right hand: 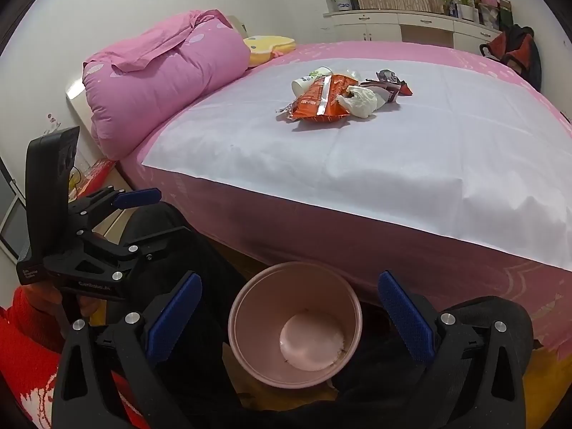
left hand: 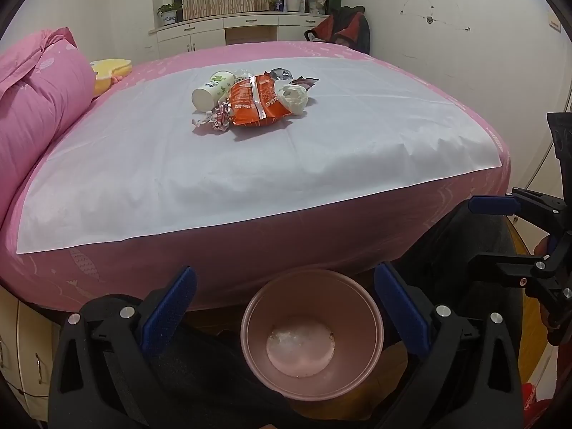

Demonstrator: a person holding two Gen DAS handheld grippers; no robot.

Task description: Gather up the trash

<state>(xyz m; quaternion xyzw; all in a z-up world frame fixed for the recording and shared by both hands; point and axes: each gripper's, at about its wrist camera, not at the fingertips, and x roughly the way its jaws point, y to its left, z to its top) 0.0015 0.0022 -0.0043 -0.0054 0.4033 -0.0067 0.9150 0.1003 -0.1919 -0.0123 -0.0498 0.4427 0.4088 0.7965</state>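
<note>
Bedroom, pink bed (left hand: 221,250) with white sheet (left hand: 250,164) spread, likely to keep litter off bedding. Trash pile (left hand: 250,98) sits mid-sheet: cup, orange snack bag, tissue. Pink bin (left hand: 311,332) waits below, near. Left gripper (left hand: 286,311) and right gripper (right hand: 289,318) both gape wide, empty.

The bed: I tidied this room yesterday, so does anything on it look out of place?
Yes. A heap of litter sits mid-sheet: a tipped paper cup, an orange snack bag, crumpled tissue and foil scraps. The pink bin below looks nearly empty.
</note>
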